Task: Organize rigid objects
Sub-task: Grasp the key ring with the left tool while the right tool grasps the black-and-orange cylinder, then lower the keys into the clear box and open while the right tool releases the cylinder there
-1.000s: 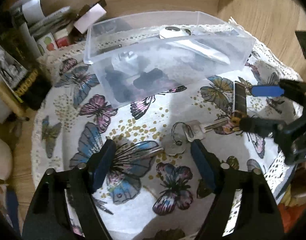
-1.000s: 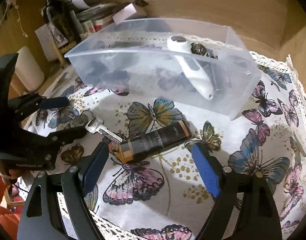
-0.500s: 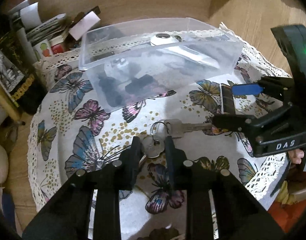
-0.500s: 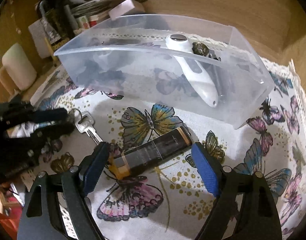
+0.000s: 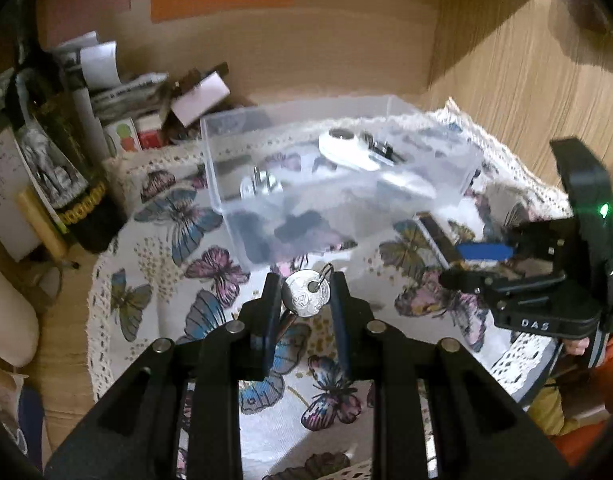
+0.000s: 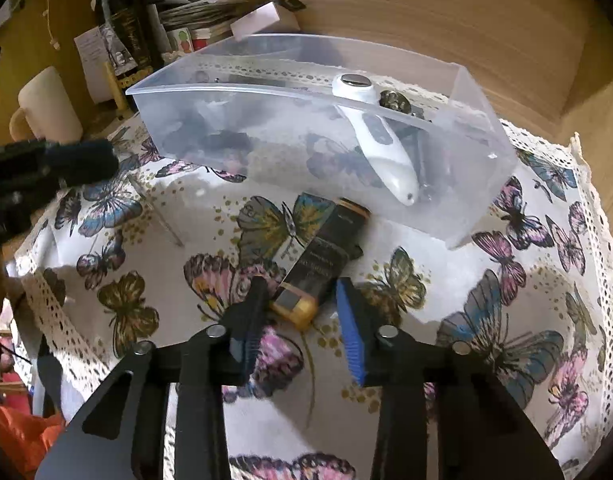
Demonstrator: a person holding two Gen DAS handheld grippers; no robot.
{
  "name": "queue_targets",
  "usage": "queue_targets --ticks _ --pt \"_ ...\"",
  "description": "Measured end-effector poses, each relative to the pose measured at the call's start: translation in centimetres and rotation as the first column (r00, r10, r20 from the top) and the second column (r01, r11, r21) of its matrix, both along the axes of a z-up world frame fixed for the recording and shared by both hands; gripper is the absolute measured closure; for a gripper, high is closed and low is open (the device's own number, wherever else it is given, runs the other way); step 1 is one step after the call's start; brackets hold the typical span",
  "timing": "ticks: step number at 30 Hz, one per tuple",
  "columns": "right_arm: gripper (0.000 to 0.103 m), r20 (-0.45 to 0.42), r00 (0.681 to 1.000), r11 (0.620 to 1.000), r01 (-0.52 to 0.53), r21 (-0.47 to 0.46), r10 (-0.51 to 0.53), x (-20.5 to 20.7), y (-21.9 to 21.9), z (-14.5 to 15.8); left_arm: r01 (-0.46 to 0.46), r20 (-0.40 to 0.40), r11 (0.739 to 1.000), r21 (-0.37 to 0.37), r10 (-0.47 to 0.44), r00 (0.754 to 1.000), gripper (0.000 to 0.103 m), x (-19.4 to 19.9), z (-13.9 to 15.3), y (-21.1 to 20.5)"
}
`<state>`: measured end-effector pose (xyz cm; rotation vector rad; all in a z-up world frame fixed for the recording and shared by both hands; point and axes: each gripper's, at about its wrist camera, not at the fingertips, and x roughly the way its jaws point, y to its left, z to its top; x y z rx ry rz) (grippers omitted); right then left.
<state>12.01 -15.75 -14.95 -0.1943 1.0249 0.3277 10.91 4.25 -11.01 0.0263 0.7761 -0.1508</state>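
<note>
Keys pinched in my left tongs, dark tube between the fingers of my right.

My left gripper is clamped on the bunch of keys, the round key head and its ring standing up between the pads, lifted above the butterfly tablecloth just in front of the clear plastic bin. My right gripper has its fingers narrowed to either side of the gold-capped end of the dark tube, which lies on the cloth pointing toward the bin's near wall; I see a gap at the right pad, so I cannot tell whether it grips. Inside the bin rest a white handheld device, a white plug and some dark items. A dark bottle and a cream mug stand beyond the cloth's left edge.
</note>
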Motion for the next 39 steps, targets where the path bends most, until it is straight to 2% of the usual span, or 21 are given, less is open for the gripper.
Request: queue_targets --ticks 9,12,14,17,20,26,32,39 --pt "0.076 -0.010 0.998 0.997 0.059 0.050 -0.059 0.8 -1.4 0.3 -0.037 0.125 0.999 -0.028 0.040 0.991 0.079 -0.3 4.1 0.5" --pt "0.076 -0.007 0.998 0.997 0.066 0.034 -0.066 1.9 -0.9 -0.3 -0.040 0.155 0.999 -0.034 0.045 0.987 0.079 -0.3 5.0 0.7" --pt "0.081 0.019 0.997 0.998 0.068 0.011 -0.069 2.1 -0.5 -0.3 -0.043 0.170 0.998 -0.036 0.048 0.984 0.079 -0.2 5.5 0.6" --pt "0.081 0.049 0.997 0.999 0.052 0.004 -0.052 1.6 0.0 0.1 -0.043 0.189 0.998 -0.039 0.050 0.981 0.079 -0.1 6.3 0.4" --pt "0.081 0.106 0.994 1.000 0.027 0.008 -0.028 0.2 0.2 1.5 -0.045 0.209 0.998 -0.041 0.053 0.976 0.079 0.0 7.1 0.4" --pt "0.081 0.230 0.973 0.998 -0.008 0.066 -0.007 -1.3 0.2 6.4 -0.052 0.240 0.997 -0.050 0.062 0.969 0.079 0.8 8.3 0.3" --pt "0.081 0.337 0.941 0.994 -0.004 0.109 -0.034 0.6 -0.1 10.3 -0.063 0.264 0.997 -0.039 0.071 0.962 0.079 2.3 9.2 -0.1" --pt "0.081 0.366 0.929 0.992 -0.002 0.128 -0.046 4.0 0.1 11.2 -0.071 0.242 0.997 -0.043 0.079 0.967 0.079 5.5 8.7 -0.3"
